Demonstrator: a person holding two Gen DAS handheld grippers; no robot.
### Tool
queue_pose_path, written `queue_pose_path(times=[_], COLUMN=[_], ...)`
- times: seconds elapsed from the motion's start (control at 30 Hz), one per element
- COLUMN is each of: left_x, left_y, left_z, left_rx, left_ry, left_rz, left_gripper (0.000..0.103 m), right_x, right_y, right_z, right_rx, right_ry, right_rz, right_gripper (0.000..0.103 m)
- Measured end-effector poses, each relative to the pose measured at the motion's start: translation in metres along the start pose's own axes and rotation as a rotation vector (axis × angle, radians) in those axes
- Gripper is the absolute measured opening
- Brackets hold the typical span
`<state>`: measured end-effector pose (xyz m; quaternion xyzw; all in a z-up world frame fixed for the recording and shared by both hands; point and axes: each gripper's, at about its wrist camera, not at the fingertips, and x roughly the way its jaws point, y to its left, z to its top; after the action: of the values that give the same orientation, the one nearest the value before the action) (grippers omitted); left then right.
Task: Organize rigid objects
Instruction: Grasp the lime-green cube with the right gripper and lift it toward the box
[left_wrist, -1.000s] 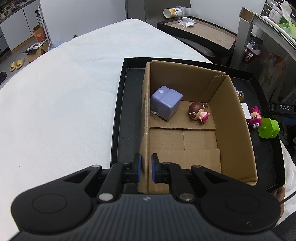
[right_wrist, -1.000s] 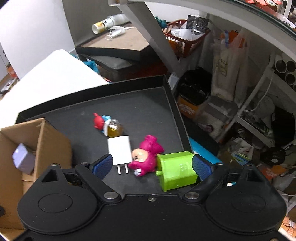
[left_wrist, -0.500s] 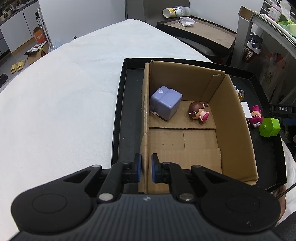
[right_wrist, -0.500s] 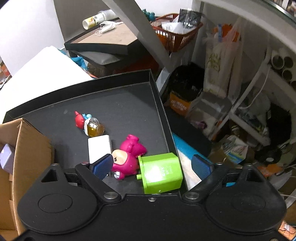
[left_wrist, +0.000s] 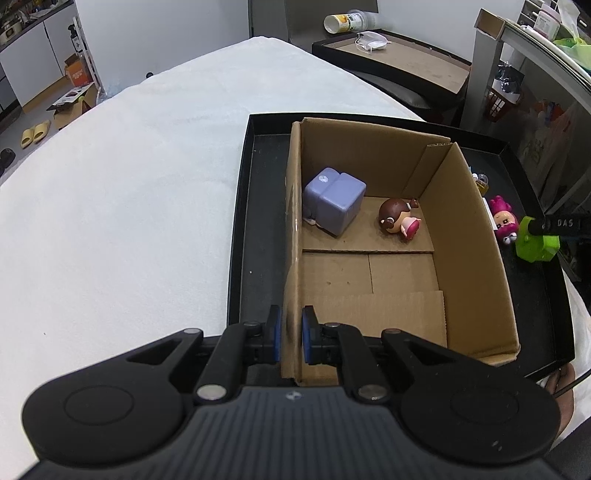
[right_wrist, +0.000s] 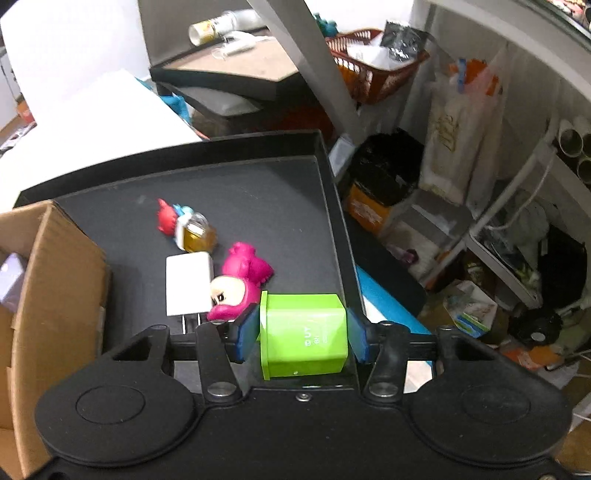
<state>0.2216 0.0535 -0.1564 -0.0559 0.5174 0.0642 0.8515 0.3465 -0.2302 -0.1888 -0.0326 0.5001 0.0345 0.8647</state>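
Right gripper (right_wrist: 301, 334) jaws, just closing, now pinch green block (right_wrist: 304, 334) at black tray (right_wrist: 334, 221) right edge, cardboard box (left_wrist: 476, 254) lying to its left, where left gripper (left_wrist: 291, 338) stays shut on the box's near-left wall.

Your right gripper (right_wrist: 302, 332) has just been closing its jaws, and its blue pads (right_wrist: 248, 328) now press both sides of the lime-green plastic block (right_wrist: 303, 332), near the right wall of the shallow black tray (right_wrist: 258, 192). Just left of the block lies a magenta doll with a pale face (right_wrist: 240, 284), touching a flat white rectangular charger (right_wrist: 187, 282). Beyond them sit a small amber glass bottle (right_wrist: 197, 234) and a little red and blue figure (right_wrist: 168, 219). The brown cardboard box (right_wrist: 55, 277) stands at your left, with a lavender block (right_wrist: 9, 277) showing inside.
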Motion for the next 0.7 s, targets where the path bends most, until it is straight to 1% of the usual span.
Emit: queue_pose_path(times=[0.17,0.37,0.47,0.57,0.7], left_x=[0.002,0.004,0.004,0.004,0.004], left_y=[0.000,0.000,-0.001,0.000,0.000], left_z=[-0.001,-0.001,-0.002,-0.002,-0.003], left_rx=[-0.003,-0.003,-0.004,-0.010,-0.008], left_ry=[0.004,0.007,0.007,0.005,0.001], left_rz=[-0.001,-0.002,-0.005,-0.005,-0.011], left_gripper=[0.010,0.010,0.010,0.010,0.010], right_x=[-0.013,-0.031,-0.043,-0.054,-0.061], right_y=[-0.001,0.000,-0.001,-0.002,0.000], right_z=[0.003,0.007,0.010,0.011,0.012], right_rx=[0.010,0.014,0.029,0.050,0.058], right_ry=[-0.040,-0.086,-0.117,-0.138,-0.152], right_rz=[0.035,0.109,0.165,0.245,0.290], right_gripper=[0.049,0.049,0.049,0.049,0.049])
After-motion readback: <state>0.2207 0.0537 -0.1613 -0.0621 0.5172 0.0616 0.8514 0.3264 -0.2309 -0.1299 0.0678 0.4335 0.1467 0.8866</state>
